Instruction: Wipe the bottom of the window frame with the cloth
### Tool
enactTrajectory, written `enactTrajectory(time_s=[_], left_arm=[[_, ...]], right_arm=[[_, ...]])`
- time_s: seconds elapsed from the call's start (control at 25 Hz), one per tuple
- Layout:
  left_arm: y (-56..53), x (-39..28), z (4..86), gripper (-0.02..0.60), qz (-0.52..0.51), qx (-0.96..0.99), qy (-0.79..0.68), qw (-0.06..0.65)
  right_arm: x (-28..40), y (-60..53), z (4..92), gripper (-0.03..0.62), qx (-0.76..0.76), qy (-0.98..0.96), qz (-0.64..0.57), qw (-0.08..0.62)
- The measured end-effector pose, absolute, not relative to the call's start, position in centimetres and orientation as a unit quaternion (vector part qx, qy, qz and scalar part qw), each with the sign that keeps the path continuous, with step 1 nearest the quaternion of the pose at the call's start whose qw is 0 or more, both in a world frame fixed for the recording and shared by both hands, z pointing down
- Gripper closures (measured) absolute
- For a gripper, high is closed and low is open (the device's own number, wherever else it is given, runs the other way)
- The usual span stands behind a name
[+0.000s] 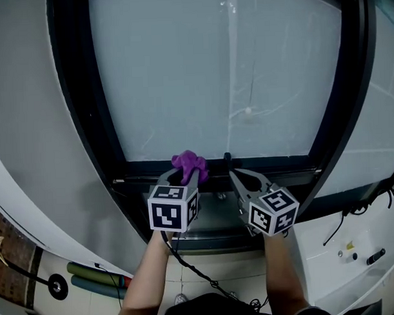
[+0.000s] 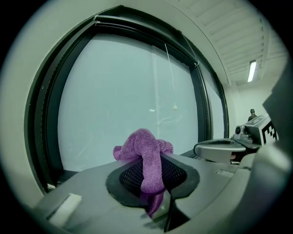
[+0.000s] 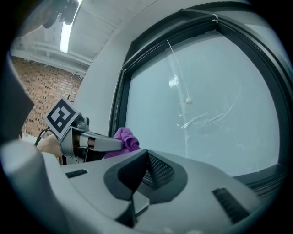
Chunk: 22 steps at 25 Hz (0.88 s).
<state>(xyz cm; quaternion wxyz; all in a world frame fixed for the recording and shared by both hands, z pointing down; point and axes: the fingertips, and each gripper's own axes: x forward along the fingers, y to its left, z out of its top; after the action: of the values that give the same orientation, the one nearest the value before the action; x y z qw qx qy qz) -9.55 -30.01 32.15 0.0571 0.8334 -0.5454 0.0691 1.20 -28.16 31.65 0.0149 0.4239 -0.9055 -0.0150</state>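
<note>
**Cloth in the left gripper, bottom rail straight ahead of it**

Head view: the left gripper [image 1: 187, 176] pinches a purple cloth [image 1: 189, 164], and the tuft bulges out past its tips toward the window. The bottom rail of the window frame [image 1: 274, 162] lies directly beyond that tuft. Its long axis runs side to side, square across the line of the jaws. Whether the cloth already touches the rail cannot be told from here. The right gripper [image 1: 232, 175] sits just beside the left one, on its right, with its tips also close to the rail.

Left gripper view: the jaws are pressed onto the cloth [image 2: 145, 153]. One fold hangs back over the mesh pad, and the rest stands up ahead of the tips against the window pane [image 2: 128, 96]. The right gripper [image 2: 219, 148] shows just off to the right.

Right gripper view: its own jaws [image 3: 145, 170] are pressed together with nothing between them. The cloth [image 3: 126, 138] shows to its left, at the tip of the left gripper [image 3: 98, 142].

Judgement: the left gripper is the working one. The coming stroke should press forward and down, then slide sideways along the rail.
</note>
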Motion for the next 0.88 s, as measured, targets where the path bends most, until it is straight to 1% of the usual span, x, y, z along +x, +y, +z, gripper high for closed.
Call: enactTrajectory(time_s=[0.2,0.88], left_arm=[[-29.3,-9.5,33.3,0.497,0.071,0.839,-0.537,0.049],[-30.6,-8.1,33.8,0.497,0.082,0.847,-0.525,0.03]], right_arm=[[0.2,-28.1,31.8,0.58,0.418,-0.908,-0.012,0.007],[0.4,-28.9,31.9,0.579,0.422,-0.906,-0.02,0.014]])
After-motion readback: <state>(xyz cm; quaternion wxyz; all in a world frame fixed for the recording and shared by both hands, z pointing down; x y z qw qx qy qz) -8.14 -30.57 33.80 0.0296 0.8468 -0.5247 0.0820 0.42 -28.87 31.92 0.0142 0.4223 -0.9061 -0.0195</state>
